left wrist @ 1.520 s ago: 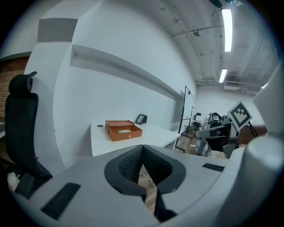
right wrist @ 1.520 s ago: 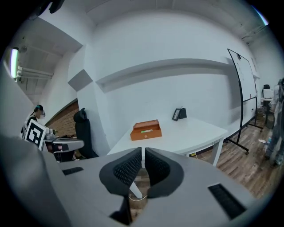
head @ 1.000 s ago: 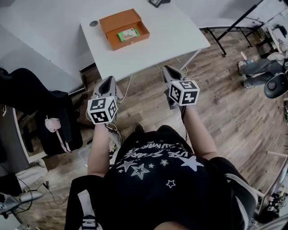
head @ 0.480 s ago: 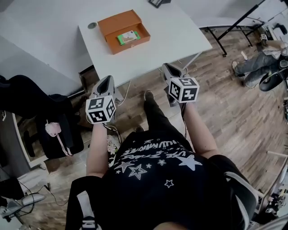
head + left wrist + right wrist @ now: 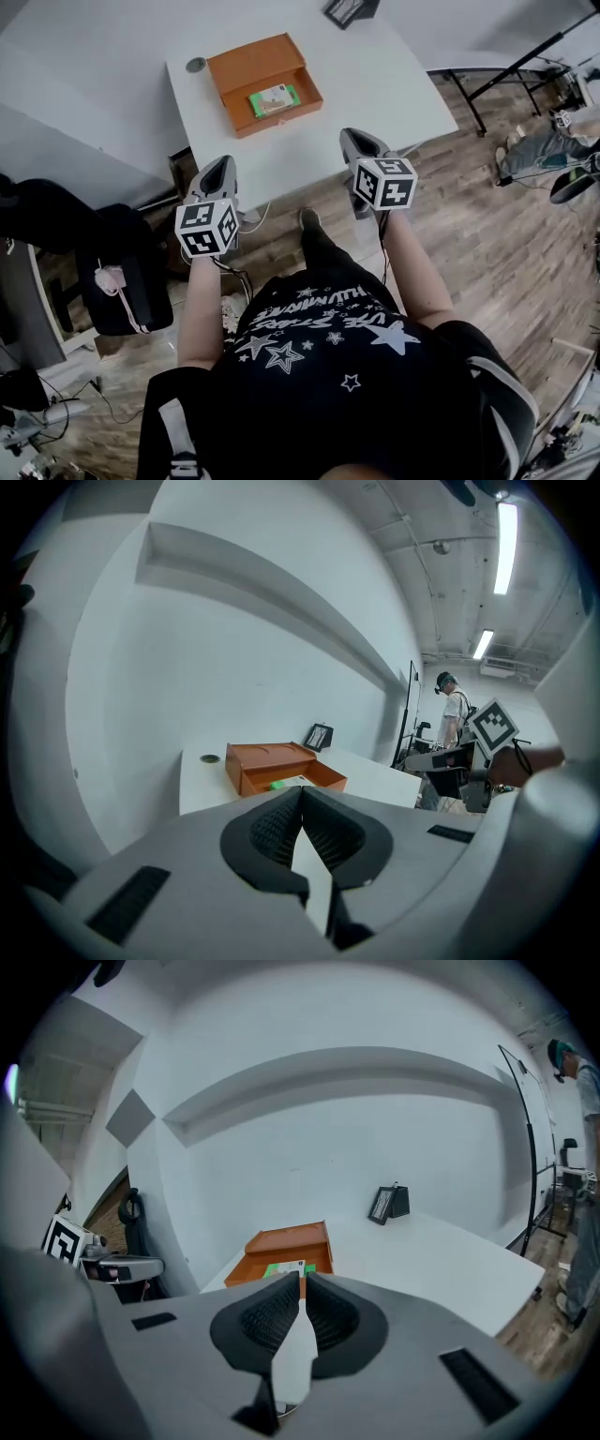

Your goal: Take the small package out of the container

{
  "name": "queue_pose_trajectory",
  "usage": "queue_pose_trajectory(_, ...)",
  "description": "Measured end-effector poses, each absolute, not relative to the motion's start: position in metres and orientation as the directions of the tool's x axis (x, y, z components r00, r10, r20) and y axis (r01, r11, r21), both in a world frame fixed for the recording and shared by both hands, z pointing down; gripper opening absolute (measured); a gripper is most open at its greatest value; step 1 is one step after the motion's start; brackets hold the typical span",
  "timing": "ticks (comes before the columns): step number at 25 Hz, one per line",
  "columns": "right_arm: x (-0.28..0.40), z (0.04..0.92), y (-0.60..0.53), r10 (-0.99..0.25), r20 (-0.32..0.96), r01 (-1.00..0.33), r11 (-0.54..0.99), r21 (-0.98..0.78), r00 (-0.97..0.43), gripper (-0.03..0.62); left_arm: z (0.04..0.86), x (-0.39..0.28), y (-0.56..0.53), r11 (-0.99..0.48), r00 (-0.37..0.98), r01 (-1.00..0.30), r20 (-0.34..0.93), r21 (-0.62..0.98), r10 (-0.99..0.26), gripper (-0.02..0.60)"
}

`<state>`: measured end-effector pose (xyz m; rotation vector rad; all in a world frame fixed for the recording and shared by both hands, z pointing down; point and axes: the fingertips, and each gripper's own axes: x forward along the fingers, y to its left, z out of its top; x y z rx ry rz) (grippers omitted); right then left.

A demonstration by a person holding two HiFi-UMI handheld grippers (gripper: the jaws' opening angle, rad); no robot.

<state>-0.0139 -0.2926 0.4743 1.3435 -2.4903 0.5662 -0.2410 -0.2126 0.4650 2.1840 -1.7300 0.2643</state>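
We are holding the left gripper (image 5: 221, 169) and right gripper (image 5: 356, 141), the 2 pressed together and empty, short of the table (image 5: 375, 84). The small package (image 5: 274, 99) is lying in the container (image 5: 246, 66); entering unopened, we are risking shoving it.

The left gripper (image 5: 302, 797) is keeping its jaws pressed together, nothing between them. Right past it the orange container (image 5: 281, 759) is sitting open on the white table (image 5: 375, 778), with a green package (image 5: 277, 785) peeking out. A little round disc (image 5: 210, 758) is lying left of the container, and a person (image 5: 454, 710) is standing way off to its right.
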Motion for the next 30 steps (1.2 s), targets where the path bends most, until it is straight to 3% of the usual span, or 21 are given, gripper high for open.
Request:
queue_pose_trajectory(11, -0.020, 0.465, -0.412, -0.702, 0.386, -0.799, 0.559, -0.223, -0.599, 0.054, 0.455, -0.223, -0.319, -0.234, 0.275, -0.960, 0.349, 0.154, -0.896, 0.021)
queue_pose_trajectory(19, -0.032, 0.477, -0.470, -0.656, 0.406, -0.765, 0.603, -0.227, -0.637, 0.054, 0.474, -0.207, -0.380, -0.320, 0.318, -0.945, 0.436, 0.071, -0.842, 0.028)
queue_pose_trajectory(21, -0.033, 0.479, -0.482, -0.647, 0.408, -0.758, 0.612, -0.225, -0.644, 0.054, 0.481, -0.201, -0.391, -0.357, 0.337, -0.933, 0.471, 0.050, -0.815, 0.099)
queue_pose_trajectory(30, -0.038, 0.495, -0.526, -0.604, 0.429, -0.726, 0.651, -0.221, -0.672, 0.054, 0.524, -0.176, -0.436, -0.571, 0.413, -0.820, 0.646, -0.043, -0.642, 0.282)
